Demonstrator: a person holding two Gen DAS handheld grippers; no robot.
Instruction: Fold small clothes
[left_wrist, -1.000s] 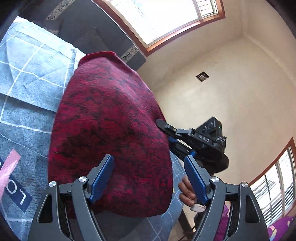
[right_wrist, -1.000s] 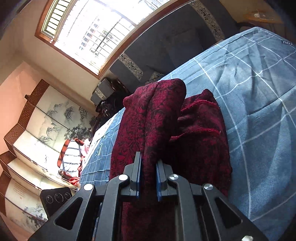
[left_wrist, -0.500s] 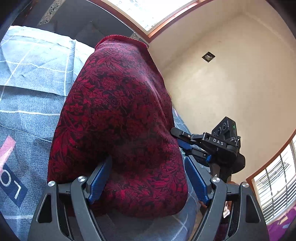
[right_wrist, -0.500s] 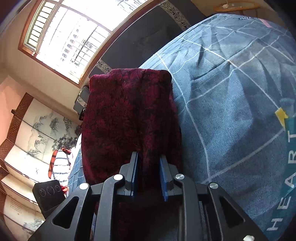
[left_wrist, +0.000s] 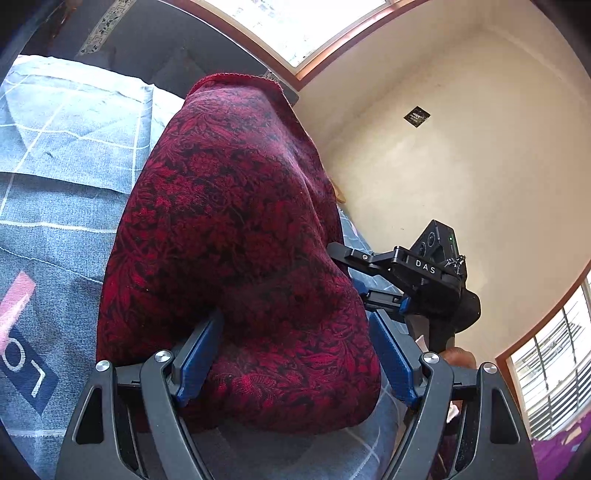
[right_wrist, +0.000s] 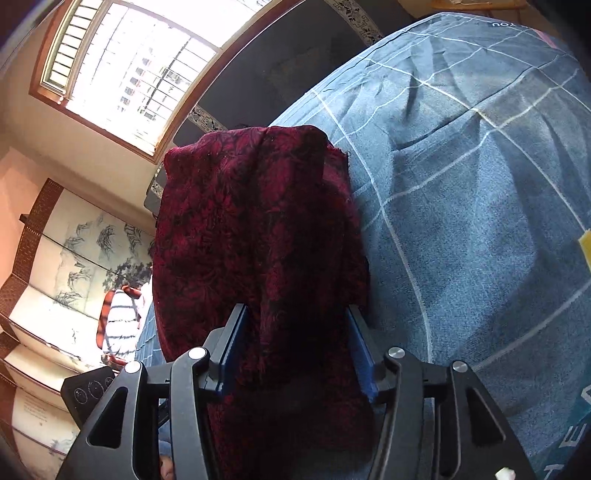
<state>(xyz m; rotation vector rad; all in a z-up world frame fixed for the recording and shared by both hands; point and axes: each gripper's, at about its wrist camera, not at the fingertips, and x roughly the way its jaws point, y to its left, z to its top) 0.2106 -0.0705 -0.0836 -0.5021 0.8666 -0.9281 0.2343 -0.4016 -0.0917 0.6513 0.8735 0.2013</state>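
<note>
One garment (left_wrist: 236, 236): dark red cloth with a black leaf pattern, folded into a long bundle and lying on the bed cover (left_wrist: 55, 206), its far hemmed edge pointing toward the headboard. One bed cover: blue-grey with thin white grid lines and printed lettering near its edges; a second, lighter layer of the same fabric overlaps it toward the head of the bed. Two grippers. Left gripper (left_wrist: 295, 354): jaws spread wide, one blue pad on each side of the near end of the bundle, the left pad partly under a drooping fold; whether either pad presses the cloth cannot be told. Right gripper (right_wrist: 295, 347): jaws opening, a ridge of the red cloth standing between them with a gap to each pad. The right gripper also shows in the left view, beside the bundle. Two windows with red-brown frames, one painted folding screen (right_wrist: 55, 280) and one striped cloth (right_wrist: 118, 317) beyond the bed.
</note>
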